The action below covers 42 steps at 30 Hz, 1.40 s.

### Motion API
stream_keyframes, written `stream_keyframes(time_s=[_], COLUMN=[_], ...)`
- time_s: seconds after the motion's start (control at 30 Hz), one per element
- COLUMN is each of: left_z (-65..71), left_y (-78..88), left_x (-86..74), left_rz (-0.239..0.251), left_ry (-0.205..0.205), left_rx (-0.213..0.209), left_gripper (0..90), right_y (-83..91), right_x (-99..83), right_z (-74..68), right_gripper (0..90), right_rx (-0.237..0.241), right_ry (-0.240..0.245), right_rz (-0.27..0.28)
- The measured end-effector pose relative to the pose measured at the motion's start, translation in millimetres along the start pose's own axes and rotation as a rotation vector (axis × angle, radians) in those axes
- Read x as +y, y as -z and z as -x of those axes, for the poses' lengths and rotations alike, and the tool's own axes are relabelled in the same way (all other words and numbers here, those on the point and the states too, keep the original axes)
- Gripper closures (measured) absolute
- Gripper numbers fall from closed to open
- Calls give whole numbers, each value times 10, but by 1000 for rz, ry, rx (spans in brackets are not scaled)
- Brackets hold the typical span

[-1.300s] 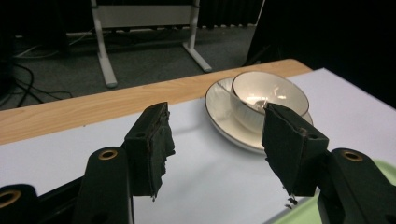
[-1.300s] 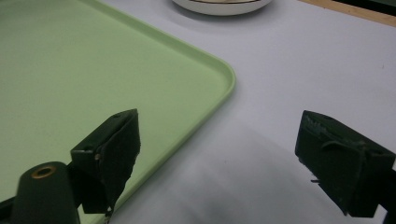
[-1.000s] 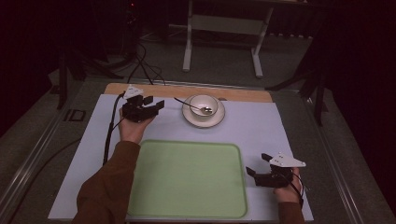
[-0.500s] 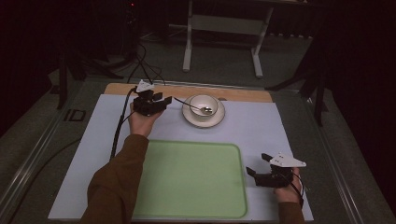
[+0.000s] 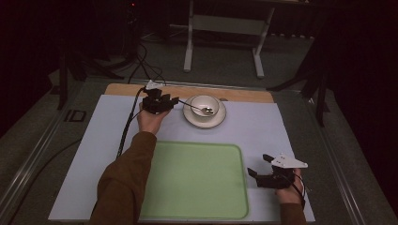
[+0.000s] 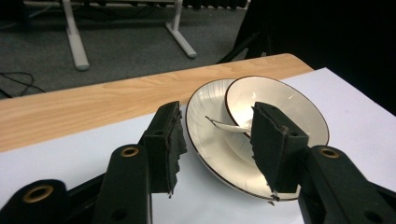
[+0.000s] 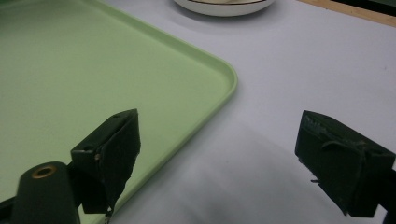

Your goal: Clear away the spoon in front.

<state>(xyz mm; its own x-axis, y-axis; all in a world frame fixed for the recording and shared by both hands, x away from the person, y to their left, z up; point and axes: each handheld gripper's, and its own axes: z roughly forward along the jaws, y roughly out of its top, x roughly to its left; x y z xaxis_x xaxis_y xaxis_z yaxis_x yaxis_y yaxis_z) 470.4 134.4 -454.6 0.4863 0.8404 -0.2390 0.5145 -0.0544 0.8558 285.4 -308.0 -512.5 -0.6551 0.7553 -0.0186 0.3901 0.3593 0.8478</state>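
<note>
My table [image 5: 70, 164] wore a pale sheet [image 5: 291, 136] over most of its top — a strip of bare wood [image 5: 244, 95] showed along the far edge. On the sheet lay a green tray [image 5: 197, 180] near me and a saucer [image 5: 188, 115] beyond it, apart.

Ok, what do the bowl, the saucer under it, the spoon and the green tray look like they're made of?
The bowl and saucer look like glazed ceramic: glossy cream-white with a thin dark rim line and bright glare. The spoon is probably metal, thin and silvery with a shine. The green tray looks like moulded plastic: an even matte pale green with a rounded raised lip.
</note>
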Motion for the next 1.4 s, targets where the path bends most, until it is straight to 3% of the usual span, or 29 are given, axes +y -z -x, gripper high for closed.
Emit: stream_keyframes(time_s=[0.27,0.37,0.53,0.77,0.9,1.4], left_z=[12,32,33,107,170,307], left_y=[-161,-204,-190,-106,-77,22], left_x=[3,9,1,16,31,63], left_rz=[-37,-41,-38,-10,3,65], left_ry=[8,16,20,-9,-34,-54], left_rx=[-31,-34,-40,-96,-84,-83], left_gripper=[614,687,805,879,891,893], right_y=[-5,2,4,-5,-8,-11], right_x=[-2,-3,-7,-5,-5,-6], right_z=[-9,-5,3,-6,-8,-8], right_gripper=[139,139,139,139,139,139], right_rx=[3,1,4,4,5,6], right_ry=[7,3,-1,3,5,7], right_rz=[-5,-3,-4,-12,-15,-19])
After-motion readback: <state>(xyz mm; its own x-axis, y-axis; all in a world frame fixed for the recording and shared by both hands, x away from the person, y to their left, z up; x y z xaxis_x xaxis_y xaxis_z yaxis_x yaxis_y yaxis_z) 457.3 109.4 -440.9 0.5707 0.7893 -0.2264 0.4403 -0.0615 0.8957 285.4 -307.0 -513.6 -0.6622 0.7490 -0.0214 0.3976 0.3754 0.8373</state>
